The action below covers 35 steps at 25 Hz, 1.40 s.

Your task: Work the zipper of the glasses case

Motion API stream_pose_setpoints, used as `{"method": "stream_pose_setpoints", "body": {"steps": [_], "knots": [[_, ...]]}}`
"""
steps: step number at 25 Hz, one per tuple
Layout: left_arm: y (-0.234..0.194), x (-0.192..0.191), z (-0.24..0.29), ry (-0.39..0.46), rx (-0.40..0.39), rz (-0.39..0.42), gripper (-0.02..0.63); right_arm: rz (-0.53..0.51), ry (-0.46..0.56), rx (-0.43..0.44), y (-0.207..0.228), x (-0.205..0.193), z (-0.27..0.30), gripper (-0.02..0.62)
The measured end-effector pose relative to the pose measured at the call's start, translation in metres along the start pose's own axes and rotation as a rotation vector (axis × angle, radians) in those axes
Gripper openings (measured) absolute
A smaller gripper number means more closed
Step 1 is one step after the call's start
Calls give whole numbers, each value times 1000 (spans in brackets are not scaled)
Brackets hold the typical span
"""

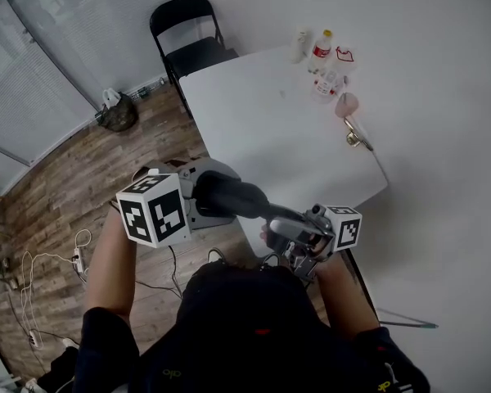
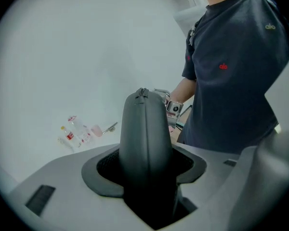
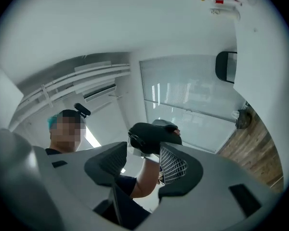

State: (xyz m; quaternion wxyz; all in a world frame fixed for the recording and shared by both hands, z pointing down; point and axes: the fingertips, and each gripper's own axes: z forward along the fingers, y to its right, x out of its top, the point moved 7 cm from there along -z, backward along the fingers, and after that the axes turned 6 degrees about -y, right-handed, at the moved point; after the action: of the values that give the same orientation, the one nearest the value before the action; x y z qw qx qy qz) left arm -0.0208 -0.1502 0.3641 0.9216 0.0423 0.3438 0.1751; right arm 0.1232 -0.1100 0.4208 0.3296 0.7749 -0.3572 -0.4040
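A dark grey glasses case (image 1: 233, 195) is held in the air in front of the person, out past the table's near corner. My left gripper (image 1: 200, 196) is shut on one end of it. In the left gripper view the case (image 2: 144, 134) rises from between the pads, its zipper seam running up the middle to the zipper pull (image 2: 142, 92) at the far end. My right gripper (image 1: 299, 236) is at that far end. In the right gripper view its jaws (image 3: 143, 150) stand apart, with the case's rounded end (image 3: 154, 134) just past the fingertips.
A white table (image 1: 270, 113) stretches ahead, with bottles (image 1: 323, 51) and a pink object (image 1: 346, 103) along its far right edge. A black chair (image 1: 188, 31) stands behind it. Cables (image 1: 33, 277) lie on the wooden floor at the left.
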Motion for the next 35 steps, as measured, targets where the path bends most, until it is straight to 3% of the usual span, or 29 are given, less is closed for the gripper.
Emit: {"method": "stream_pose_setpoints", "body": {"steps": [5,10,12,14,16,22,26,35], "knots": [[-2,1,6,-23,-5,21,275,22,54,59,-2,4,-12,188],[-1,-3,10,-35,3,34,275,-13,58,43,-5,8,-14,92],[-1,-6,9,-36,17,34,275,-34,41,21,-5,7,-13,85],[-3,-8,11,-44,37,37,275,-60,35,-12,-5,8,-13,31],[-5,-8,12,-50,79,57,275,-85,38,-48,-6,11,-13,21],[-10,-8,8,-136,340,185,272,-251,-32,-289,-22,26,-5,20],[-15,-14,5,-146,367,173,268,-352,-109,-396,-31,34,9,20],[-21,-13,22,-190,404,187,265,-367,-182,-440,-41,38,23,20]]}}
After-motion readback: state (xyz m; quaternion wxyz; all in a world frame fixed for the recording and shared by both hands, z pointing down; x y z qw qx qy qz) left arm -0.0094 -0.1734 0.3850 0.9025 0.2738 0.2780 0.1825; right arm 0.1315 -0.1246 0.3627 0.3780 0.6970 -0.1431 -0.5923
